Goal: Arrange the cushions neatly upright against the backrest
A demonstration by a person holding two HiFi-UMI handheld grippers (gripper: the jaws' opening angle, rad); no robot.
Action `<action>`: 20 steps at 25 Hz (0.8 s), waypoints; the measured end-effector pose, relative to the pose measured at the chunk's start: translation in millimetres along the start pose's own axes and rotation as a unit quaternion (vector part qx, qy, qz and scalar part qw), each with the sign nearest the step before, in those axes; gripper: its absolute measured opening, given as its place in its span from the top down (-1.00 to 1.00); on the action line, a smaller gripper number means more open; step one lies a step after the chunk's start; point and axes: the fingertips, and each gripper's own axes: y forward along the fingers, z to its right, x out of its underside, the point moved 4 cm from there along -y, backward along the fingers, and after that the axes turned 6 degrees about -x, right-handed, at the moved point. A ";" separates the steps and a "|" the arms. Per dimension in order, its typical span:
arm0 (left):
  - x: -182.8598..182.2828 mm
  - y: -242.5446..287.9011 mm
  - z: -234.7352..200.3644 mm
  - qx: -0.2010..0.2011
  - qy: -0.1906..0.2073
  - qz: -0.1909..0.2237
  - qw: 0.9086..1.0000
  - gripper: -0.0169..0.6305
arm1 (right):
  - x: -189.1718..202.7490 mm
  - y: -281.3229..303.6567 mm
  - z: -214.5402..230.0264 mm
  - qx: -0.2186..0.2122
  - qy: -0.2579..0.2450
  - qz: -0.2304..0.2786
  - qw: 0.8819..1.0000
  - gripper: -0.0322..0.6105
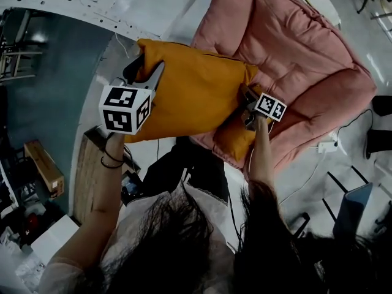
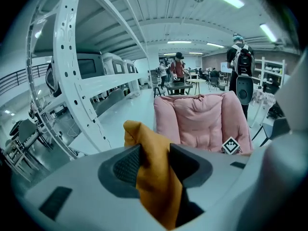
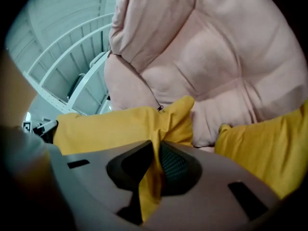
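An orange cushion (image 1: 190, 94) hangs in front of the pink padded chair (image 1: 294, 60), held at both ends. My left gripper (image 1: 150, 78) is shut on its left edge; in the left gripper view the orange cloth (image 2: 154, 177) is bunched between the pads of the left gripper (image 2: 154, 165). My right gripper (image 1: 248, 106) is shut on the cushion's right corner, and in the right gripper view a fold of the cushion (image 3: 110, 126) is pinched thin in the right gripper (image 3: 156, 165). A second yellow cushion (image 1: 236, 136) lies on the seat below, also seen as the yellow cushion (image 3: 269, 148) at the right.
The chair's back (image 3: 202, 57) rises behind the cushions. A white perforated frame (image 2: 67, 81) stands at the left. People (image 2: 179, 66) stand far behind the chair. A wooden bench (image 1: 92, 176) is at my left; a power strip and cables (image 1: 327, 146) lie right of the chair.
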 end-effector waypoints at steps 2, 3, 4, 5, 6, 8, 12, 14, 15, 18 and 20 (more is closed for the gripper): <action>1.9 -6.5 -1.1 0.005 -0.014 0.004 1.000 0.39 | 4.2 -9.2 -8.0 0.014 -0.019 0.002 1.000 0.74; 3.7 -9.9 -2.7 0.005 -0.020 0.006 1.000 0.41 | 5.7 -15.1 -12.4 0.016 -0.023 0.007 1.000 0.76; 6.2 -13.3 -5.4 0.004 -0.023 0.009 1.000 0.43 | 6.8 -21.1 -17.4 0.016 -0.024 0.014 0.999 0.77; 9.4 -17.1 -9.3 0.004 -0.026 0.011 1.000 0.46 | 7.9 -26.7 -23.6 0.014 -0.025 0.023 0.999 0.78; 13.0 -21.6 -13.9 0.006 -0.028 0.012 1.000 0.49 | 9.1 -31.7 -30.9 0.013 -0.027 0.031 0.999 0.79; 19.7 -31.6 -23.8 0.018 -0.033 0.011 0.999 0.57 | 11.9 -40.8 -47.7 0.013 -0.039 0.045 0.998 0.79; 27.3 -47.8 -39.6 0.050 -0.035 0.010 0.998 0.63 | 19.2 -60.9 -77.8 0.027 -0.059 0.073 0.995 0.80; 31.1 -56.1 -45.7 0.055 -0.033 0.013 0.998 0.64 | 25.4 -73.6 -92.7 0.035 -0.063 0.087 0.994 0.80; 32.3 -60.6 -48.5 0.058 -0.033 0.016 0.998 0.64 | 28.7 -80.3 -100.8 0.039 -0.067 0.093 0.993 0.80; 31.7 -70.9 -57.2 0.069 -0.037 0.029 0.996 0.65 | 34.3 -100.1 -125.1 0.047 -0.077 0.119 0.989 0.80; 29.2 -74.8 -64.1 0.079 -0.042 0.043 0.995 0.65 | 34.9 -111.1 -141.5 0.050 -0.084 0.141 0.985 0.80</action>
